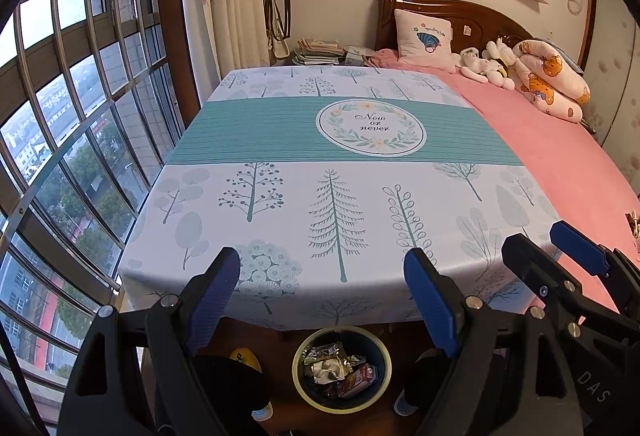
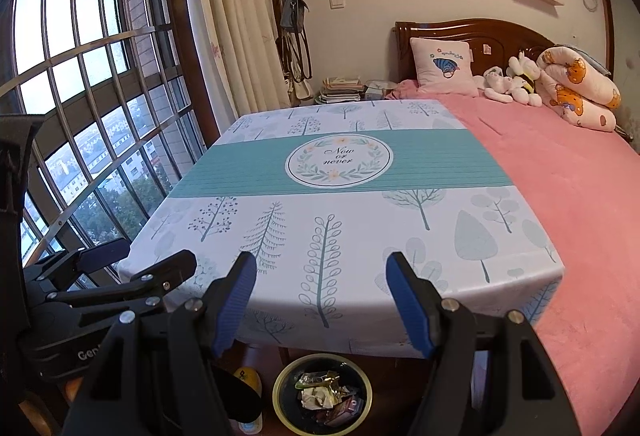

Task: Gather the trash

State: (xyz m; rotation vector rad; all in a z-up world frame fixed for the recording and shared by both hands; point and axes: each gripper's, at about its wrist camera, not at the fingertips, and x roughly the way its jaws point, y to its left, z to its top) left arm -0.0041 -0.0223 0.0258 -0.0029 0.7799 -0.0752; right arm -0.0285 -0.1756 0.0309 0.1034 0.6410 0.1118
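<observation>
Both grippers sit side by side at the near edge of the table. Left gripper (image 1: 322,272): jaws spread wide, blue pads facing each other with nothing between them. Right gripper (image 2: 322,276): jaws likewise parted and holding nothing. In the left wrist view I see the right gripper just beside it on the right; in the right wrist view the left one shows at lower left.

Trash bin (image 1: 298,376), round, dark with a pale yellow-green rim, stands on the floor just below the near table edge, between the fingers in both views. Inside it I note crumpled wrappers (image 1: 334,366): silver foil, a greenish packet and a small red carton, piled together.

Table (image 1: 280,228) carries a white cloth printed with trees, a teal band across it and a round "Now or never" emblem. Its right side touches a bed (image 2: 560,196) with a pink cover. Barred window (image 1: 72,116) on the left.
</observation>
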